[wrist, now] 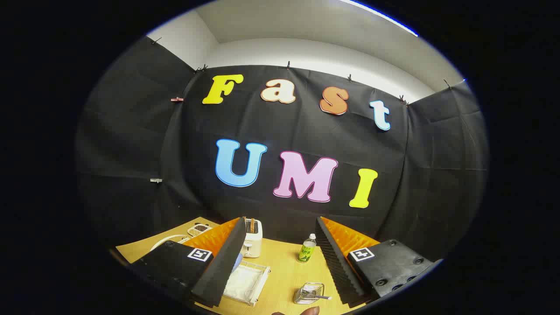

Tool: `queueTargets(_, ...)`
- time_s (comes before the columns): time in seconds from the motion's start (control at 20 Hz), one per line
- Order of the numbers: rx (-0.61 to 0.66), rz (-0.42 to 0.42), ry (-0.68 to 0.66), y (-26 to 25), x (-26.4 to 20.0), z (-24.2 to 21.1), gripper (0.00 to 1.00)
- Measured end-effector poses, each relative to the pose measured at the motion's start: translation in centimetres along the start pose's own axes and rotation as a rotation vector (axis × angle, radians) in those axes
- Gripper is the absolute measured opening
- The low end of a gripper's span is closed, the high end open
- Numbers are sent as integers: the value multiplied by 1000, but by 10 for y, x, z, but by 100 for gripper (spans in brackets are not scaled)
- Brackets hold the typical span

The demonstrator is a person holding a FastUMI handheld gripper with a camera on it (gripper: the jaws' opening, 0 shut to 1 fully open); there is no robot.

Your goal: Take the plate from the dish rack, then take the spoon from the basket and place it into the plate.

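Gripper (280, 258) fingers wide apart, holding nothing, high above table (284, 271). Plate (243, 283) sits in dish rack (262, 280) just ahead; likely rigid, slick, breakable, so take it by the rim. Spoon (321, 297) lies in basket (308, 292), probably light and thin.

Gripper (280, 258) jaws wide apart, empty.
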State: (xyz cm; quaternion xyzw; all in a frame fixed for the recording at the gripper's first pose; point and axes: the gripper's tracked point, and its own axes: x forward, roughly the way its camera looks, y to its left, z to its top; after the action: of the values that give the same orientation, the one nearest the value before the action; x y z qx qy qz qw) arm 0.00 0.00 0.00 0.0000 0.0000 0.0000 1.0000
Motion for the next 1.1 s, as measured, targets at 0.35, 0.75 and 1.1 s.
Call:
queueTargets(0.35,-6,4,16,6,-3,-2,98)
queueTargets(0.75,-11,8,31,14,-6,-5,98)
queueTargets(1.1,49,69,184,43,7,-38,98)
